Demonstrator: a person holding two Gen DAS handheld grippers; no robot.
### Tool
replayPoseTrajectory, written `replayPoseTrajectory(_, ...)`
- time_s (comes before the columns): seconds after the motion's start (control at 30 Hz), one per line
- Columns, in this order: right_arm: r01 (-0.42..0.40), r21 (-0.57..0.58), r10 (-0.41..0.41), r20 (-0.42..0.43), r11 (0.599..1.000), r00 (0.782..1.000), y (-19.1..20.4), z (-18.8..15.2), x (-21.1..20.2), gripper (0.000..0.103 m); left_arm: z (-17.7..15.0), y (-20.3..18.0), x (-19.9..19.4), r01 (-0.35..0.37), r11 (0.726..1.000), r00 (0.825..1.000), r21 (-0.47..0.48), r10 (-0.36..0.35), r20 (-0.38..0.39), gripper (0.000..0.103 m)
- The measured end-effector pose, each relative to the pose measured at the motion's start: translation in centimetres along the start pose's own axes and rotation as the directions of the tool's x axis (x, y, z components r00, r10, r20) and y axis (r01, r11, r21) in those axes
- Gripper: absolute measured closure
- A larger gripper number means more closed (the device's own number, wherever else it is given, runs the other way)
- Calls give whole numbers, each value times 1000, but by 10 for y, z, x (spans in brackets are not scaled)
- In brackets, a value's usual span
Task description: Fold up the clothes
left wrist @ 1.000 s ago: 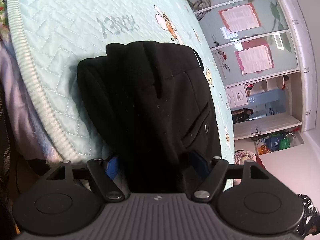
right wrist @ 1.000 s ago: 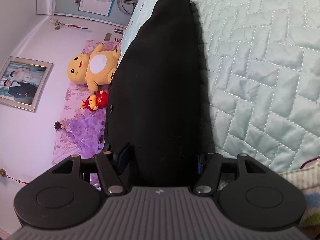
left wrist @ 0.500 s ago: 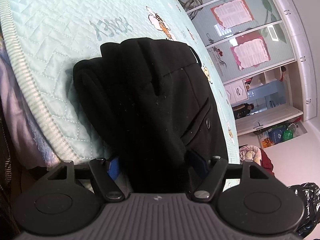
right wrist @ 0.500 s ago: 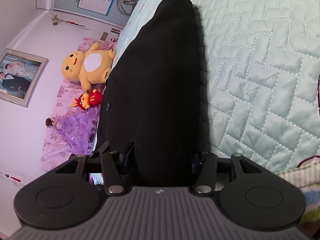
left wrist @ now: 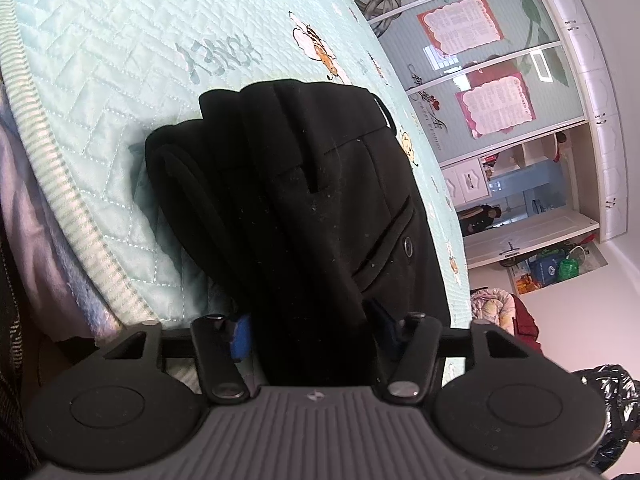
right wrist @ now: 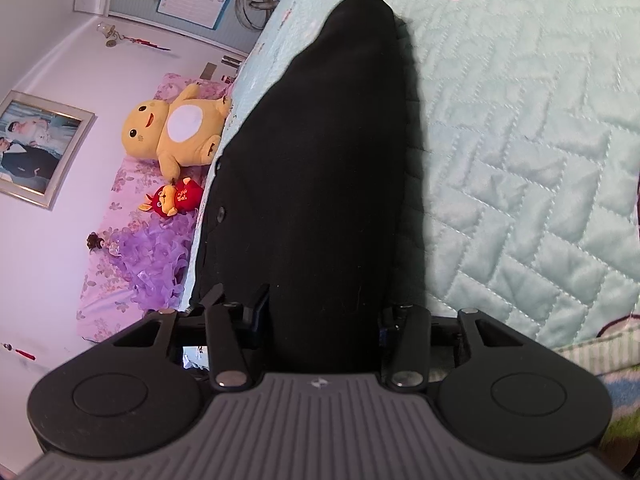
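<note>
The black pants [left wrist: 320,208] lie folded on the green quilt [left wrist: 120,52], long way pointing to 12 o'clock. The left gripper [left wrist: 310,332] and right gripper [right wrist: 322,320] each pinch one end. A yellow plush toy [right wrist: 176,128] sits at 10 o'clock by the bed.

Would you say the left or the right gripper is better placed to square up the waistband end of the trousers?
Left, probably. The left gripper grips the trousers with waistband and pocket button right ahead; the right gripper faces only plain cloth tapering away.
</note>
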State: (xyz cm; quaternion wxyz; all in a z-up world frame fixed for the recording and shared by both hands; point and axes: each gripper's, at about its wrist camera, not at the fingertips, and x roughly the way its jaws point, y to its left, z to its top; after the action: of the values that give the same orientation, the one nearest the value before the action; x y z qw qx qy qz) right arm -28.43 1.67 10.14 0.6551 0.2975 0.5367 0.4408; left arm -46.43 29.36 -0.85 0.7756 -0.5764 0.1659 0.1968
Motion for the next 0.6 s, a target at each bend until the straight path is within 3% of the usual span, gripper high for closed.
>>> replayPoseTrajectory(0.23, -35, -28, 35, -13, 999, 999, 11, -5, -5, 57, 7, 5, -8, 20, 1000, 1000, -15, -21, -10, 53)
replayPoseTrajectory(0.33, -10, -35, 8, -34, 999, 999, 0, -8, 1, 56, 3, 9, -5, 17, 1000, 1000, -11, -17, -11, 51)
replayPoseTrajectory(0.43, -32, 2, 32, -46, 999, 998, -12, -8, 2, 54, 3, 10, -4, 18, 1000, 1000, -22, -18, -10, 49)
replayPoseTrajectory(0.6, -17, -50, 14, -60, 999, 998, -7, -4, -11, 50, 6, 11, -3, 17, 998, 1000, -56, -18, -25, 47)
